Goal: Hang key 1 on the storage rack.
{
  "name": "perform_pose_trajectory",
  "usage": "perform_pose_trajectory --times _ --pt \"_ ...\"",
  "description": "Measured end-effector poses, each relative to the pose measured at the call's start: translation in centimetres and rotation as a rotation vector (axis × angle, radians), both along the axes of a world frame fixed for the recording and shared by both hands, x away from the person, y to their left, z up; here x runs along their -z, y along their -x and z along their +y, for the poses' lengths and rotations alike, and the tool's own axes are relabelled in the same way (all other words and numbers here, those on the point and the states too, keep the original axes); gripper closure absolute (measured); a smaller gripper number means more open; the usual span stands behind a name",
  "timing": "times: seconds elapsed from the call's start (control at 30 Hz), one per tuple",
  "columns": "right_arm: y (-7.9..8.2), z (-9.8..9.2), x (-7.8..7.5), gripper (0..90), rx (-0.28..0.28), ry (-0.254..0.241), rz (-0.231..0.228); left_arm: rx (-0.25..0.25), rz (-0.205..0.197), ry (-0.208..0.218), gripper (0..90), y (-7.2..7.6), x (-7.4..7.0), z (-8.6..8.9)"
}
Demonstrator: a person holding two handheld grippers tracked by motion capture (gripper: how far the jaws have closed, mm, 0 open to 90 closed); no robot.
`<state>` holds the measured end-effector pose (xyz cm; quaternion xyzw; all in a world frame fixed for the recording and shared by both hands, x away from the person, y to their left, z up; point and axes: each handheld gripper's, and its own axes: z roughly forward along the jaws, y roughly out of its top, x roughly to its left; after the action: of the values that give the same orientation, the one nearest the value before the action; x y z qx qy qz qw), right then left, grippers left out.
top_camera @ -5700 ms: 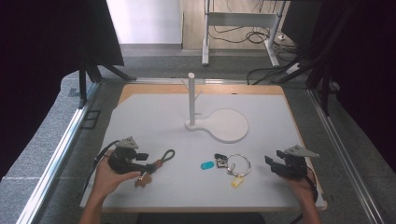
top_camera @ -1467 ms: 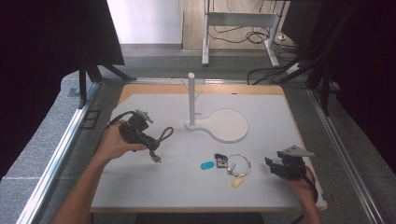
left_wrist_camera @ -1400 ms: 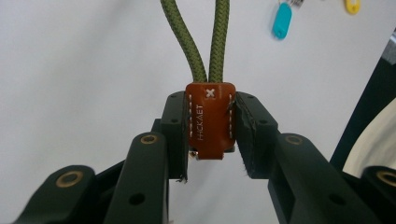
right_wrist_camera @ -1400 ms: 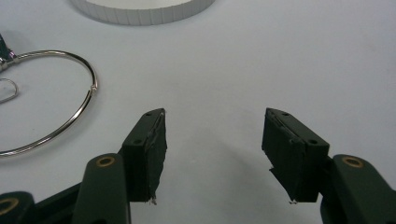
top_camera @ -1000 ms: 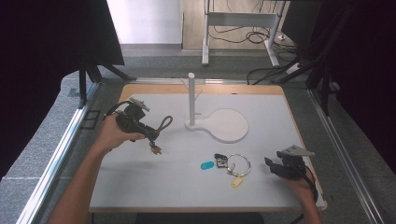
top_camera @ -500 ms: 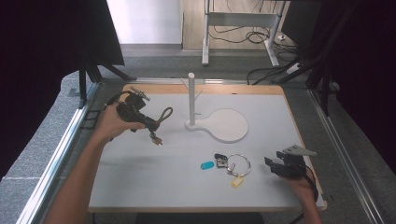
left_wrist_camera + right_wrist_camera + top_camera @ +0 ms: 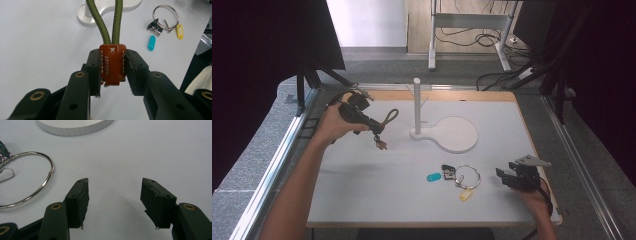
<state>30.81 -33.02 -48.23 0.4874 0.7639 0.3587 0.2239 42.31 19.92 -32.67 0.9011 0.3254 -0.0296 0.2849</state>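
a white table point(image 7: 377, 190) is taking up the middle of the high view, with a wooden strip along its far edge. on it, toward the far side, a white stand point(image 7: 447, 131) is sitting, a round flat base with an upright post point(image 7: 416, 102) rising from its left end; in the left gripper view the foot of that stand point(image 7: 86, 15) is showing beyond the cord.

the left gripper point(image 7: 364, 120) is being held up over the far left part of the table by the person's left hand point(image 7: 332, 122). its jaws are pinching a brown leather tab point(image 7: 112, 63), and a green cord loop point(image 7: 112, 22) is running out of the tab's top; in the high view the cord loop point(image 7: 388, 118) is arching toward the post without touching it, and a small metal end point(image 7: 381, 145) is hanging below the gripper.

the right gripper point(image 7: 512, 177) is resting low near the table's near right corner, its jaws spread wide with nothing between them, as the right gripper view point(image 7: 113, 203) is showing.

a key ring point(image 7: 467, 176) is lying just left of the right gripper, near the front of the table. dark keys point(image 7: 447, 172), a blue tag point(image 7: 433, 177) and a yellow tag point(image 7: 465, 194) are lying at the ring. the ring's steel loop point(image 7: 30, 180) is lying just beside the right gripper's left jaw, apart from it.
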Motion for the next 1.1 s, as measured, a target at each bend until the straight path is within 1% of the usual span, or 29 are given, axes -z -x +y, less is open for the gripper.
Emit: perform_pose_trajectory --times 0.13,0.17,0.2,0.27,0.3,0.43,0.47,0.63,0.7,0.8,0.83,0.87,0.9,1.0,1.03,1.07,1.1 --pt "0.0 0.0 0.1 39.8 -0.002 0.002 0.007 -0.002 0.0 0.005 67.1 -0.3 -0.4 0.2" --pt "0.0 0.1 0.1 39.9 -0.005 0.003 0.008 -0.011 0.005 0.024 67.1 -0.6 -0.5 0.3" --pt "0.0 0.1 0.1 39.9 -0.005 0.003 0.008 -0.011 0.005 0.024 67.1 -0.6 -0.5 0.3" --pt "0.0 0.2 0.1 39.9 -0.006 0.005 0.007 -0.028 0.007 0.039 67.1 -0.9 -0.6 0.4" --pt "-0.1 0.2 0.1 39.8 -0.012 0.008 0.008 -0.031 0.007 0.039 67.1 -1.1 -0.6 0.4" --pt "-0.1 0.1 0.1 39.9 -0.009 0.003 0.007 -0.032 0.007 0.044 67.1 -1.6 -0.9 0.5" --pt "-0.1 0.1 0.1 39.9 -0.009 0.003 0.007 -0.037 0.006 0.053 67.1 -1.7 -1.0 0.4" --pt "-0.1 0.0 0.0 39.9 -0.01 0.006 0.005 -0.038 0.002 0.059 67.1 -2.3 -1.6 0.0" --pt "-0.1 0.0 0.0 39.9 -0.012 0.006 0.003 -0.034 0.002 0.067 67.1 -2.5 -1.8 -0.1" --pt "-0.1 0.1 0.0 39.9 -0.012 0.007 0.005 -0.034 0.002 0.062 67.1 -2.9 -2.1 -0.3" --pt "-0.1 0.1 0.0 39.9 -0.012 0.007 0.005 -0.029 0.001 0.062 67.1 -3.1 -2.2 -0.4" --pt "-0.1 0.1 0.0 39.9 -0.012 0.006 0.006 -0.035 0.004 0.067 67.1 -3.2 -2.2 -0.5" --pt "-0.1 0.1 0.0 39.9 -0.012 0.008 0.005 -0.03 0.004 0.06 67.1 -3.4 -2.3 -0.5" --pt "-0.1 0.1 0.0 39.9 -0.011 0.006 0.006 -0.032 0.008 0.055 67.1 -3.7 -2.4 -0.7" --pt "-0.1 0.0 0.0 39.9 -0.013 0.007 0.006 -0.024 0.005 0.05 67.1 -3.9 -2.6 -0.7" --pt "-0.1 0.0 0.0 39.9 -0.014 0.007 0.005 -0.03 0.009 0.063 67.1 -4.0 -2.6 -0.7" --pt "-0.1 0.0 0.0 39.9 -0.014 0.007 0.005 -0.03 0.009 0.063 67.1 -4.0 -2.6 -0.7"
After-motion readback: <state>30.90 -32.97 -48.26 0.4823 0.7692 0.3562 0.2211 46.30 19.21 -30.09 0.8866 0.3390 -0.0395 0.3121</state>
